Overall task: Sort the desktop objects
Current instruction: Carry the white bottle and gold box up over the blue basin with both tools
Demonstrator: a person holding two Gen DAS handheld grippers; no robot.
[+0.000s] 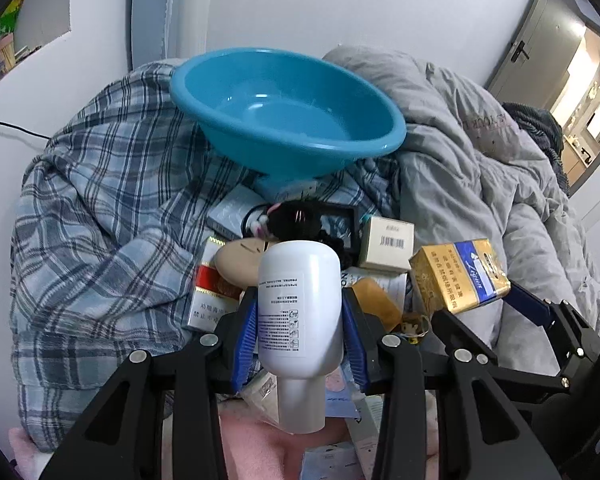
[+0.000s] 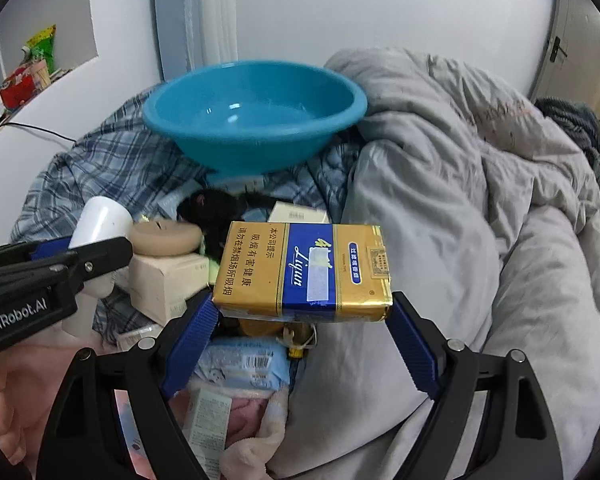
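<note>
My left gripper (image 1: 300, 312) is shut on a white plastic bottle (image 1: 298, 304), held cap towards the camera above a pile of small boxes. My right gripper (image 2: 302, 312) is shut on a gold and blue cigarette pack (image 2: 302, 274), lifted clear of the pile; the same pack (image 1: 460, 276) shows at the right of the left wrist view. A blue plastic basin (image 1: 284, 116) sits tilted on the bedding behind the pile, also seen as the blue basin (image 2: 256, 116) in the right wrist view.
The pile holds a beige round case (image 1: 238, 260), a cream box (image 1: 388, 244), a red and white carton (image 1: 210, 292), a black furry item (image 1: 296, 220) and a blue wipes pack (image 2: 244, 360). A plaid sheet (image 1: 100, 208) and a grey quilt (image 2: 480, 208) surround it.
</note>
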